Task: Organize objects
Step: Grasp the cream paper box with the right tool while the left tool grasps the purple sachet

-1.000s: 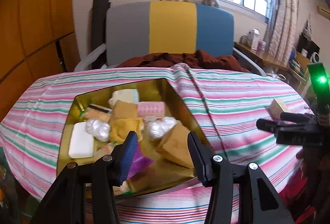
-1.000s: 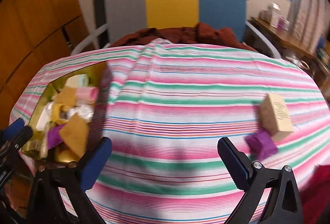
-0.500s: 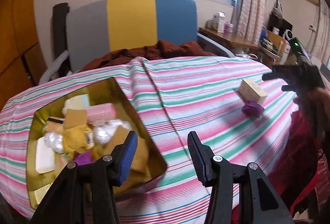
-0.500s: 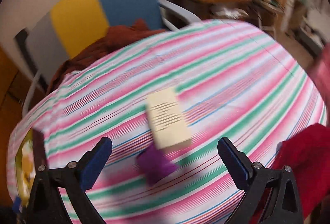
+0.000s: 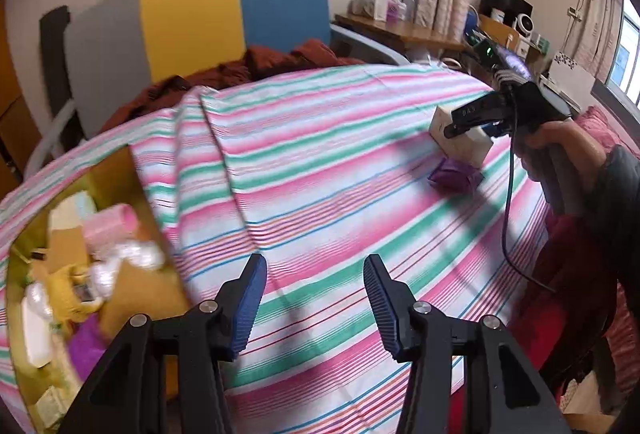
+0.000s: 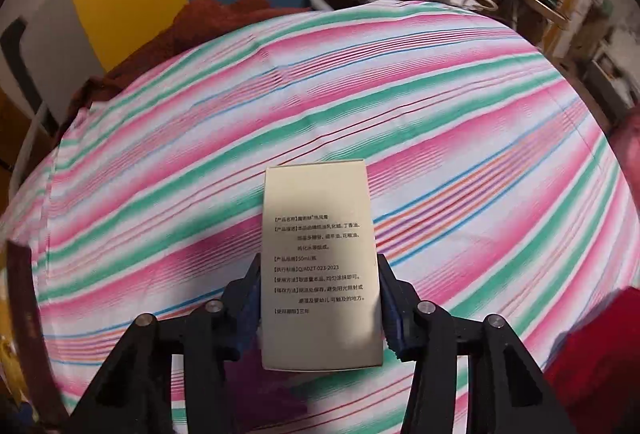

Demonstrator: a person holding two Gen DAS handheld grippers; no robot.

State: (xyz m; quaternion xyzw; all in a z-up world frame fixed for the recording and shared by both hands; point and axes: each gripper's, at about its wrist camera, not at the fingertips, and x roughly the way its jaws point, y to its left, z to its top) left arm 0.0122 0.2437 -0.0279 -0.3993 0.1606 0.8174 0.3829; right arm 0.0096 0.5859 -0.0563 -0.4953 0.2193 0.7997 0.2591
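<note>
A cream carton with printed text (image 6: 320, 262) sits between the fingers of my right gripper (image 6: 318, 298), which is shut on its sides. The left wrist view shows that same cream carton (image 5: 464, 144) in my right gripper (image 5: 466, 120), just above a purple wrapped object (image 5: 454, 176) lying on the striped cloth. That purple object (image 6: 260, 390) shows dimly under the carton in the right wrist view. My left gripper (image 5: 315, 302) is open over bare cloth. A gold tin (image 5: 116, 170) at left holds several small packets.
A striped tablecloth (image 5: 320, 162) covers the round table. Behind it stands a grey, yellow and blue chair (image 5: 192, 18) with a rust-red cloth (image 5: 256, 64). A hand and sleeve (image 5: 576, 162) hold the right gripper. A cluttered desk (image 5: 404, 30) is at back right.
My right gripper swung right, reached the cream carton and shut on it. My left gripper turned right, away from the gold tin, and stayed open.
</note>
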